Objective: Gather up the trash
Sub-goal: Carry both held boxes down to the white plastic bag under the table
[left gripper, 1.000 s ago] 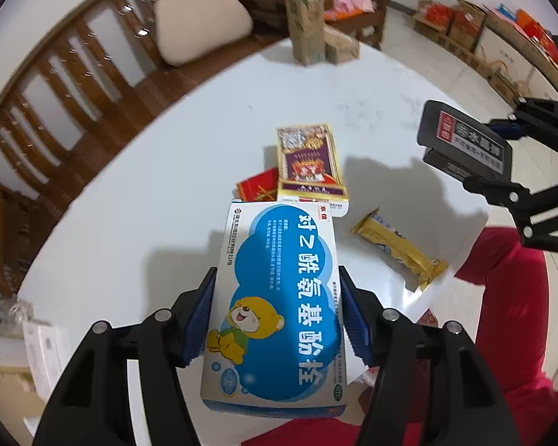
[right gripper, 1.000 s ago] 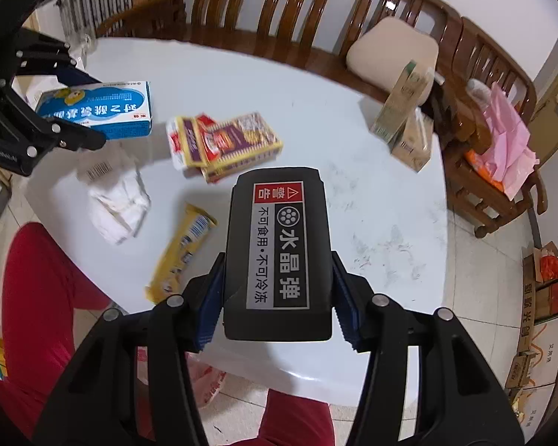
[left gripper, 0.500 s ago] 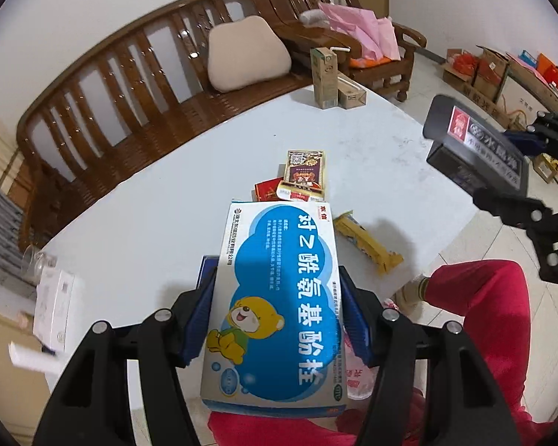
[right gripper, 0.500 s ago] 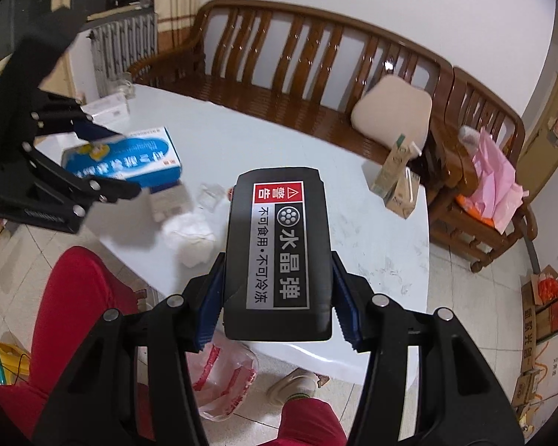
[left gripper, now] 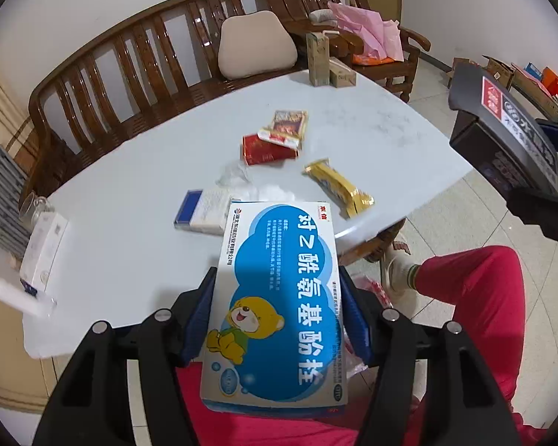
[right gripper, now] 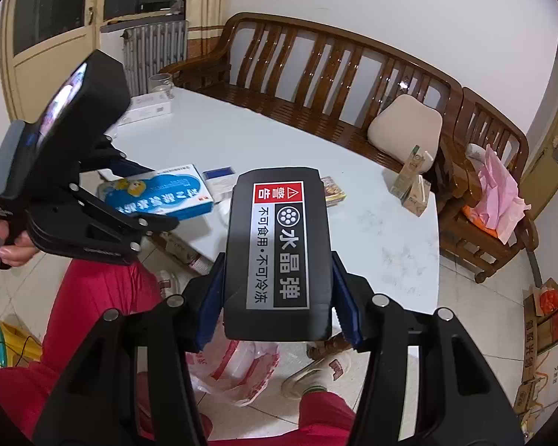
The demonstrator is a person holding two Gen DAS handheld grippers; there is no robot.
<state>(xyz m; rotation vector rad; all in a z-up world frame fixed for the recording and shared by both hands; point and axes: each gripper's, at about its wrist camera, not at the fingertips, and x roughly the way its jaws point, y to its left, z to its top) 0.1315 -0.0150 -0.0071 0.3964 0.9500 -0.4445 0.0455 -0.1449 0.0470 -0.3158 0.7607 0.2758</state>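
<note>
Clamped in my left claw (left gripper: 279,319) is the blue-and-white medicine box (left gripper: 279,297), both pads pressed against its long sides, held above my red trouser legs (left gripper: 472,297) just off the near edge of the desk (left gripper: 130,193). My right claw (right gripper: 277,290) is clamped the same way on the black box (right gripper: 279,252) with its red warning label, out beyond the desk's near corner, over the plastic bag (right gripper: 238,368) on the floor. On the desk lie a yellow wrapper (left gripper: 338,186) near the near edge, red packets (left gripper: 271,145) toward the middle, crumpled tissue (left gripper: 275,191) and a small blue-edged box (left gripper: 202,212).
</note>
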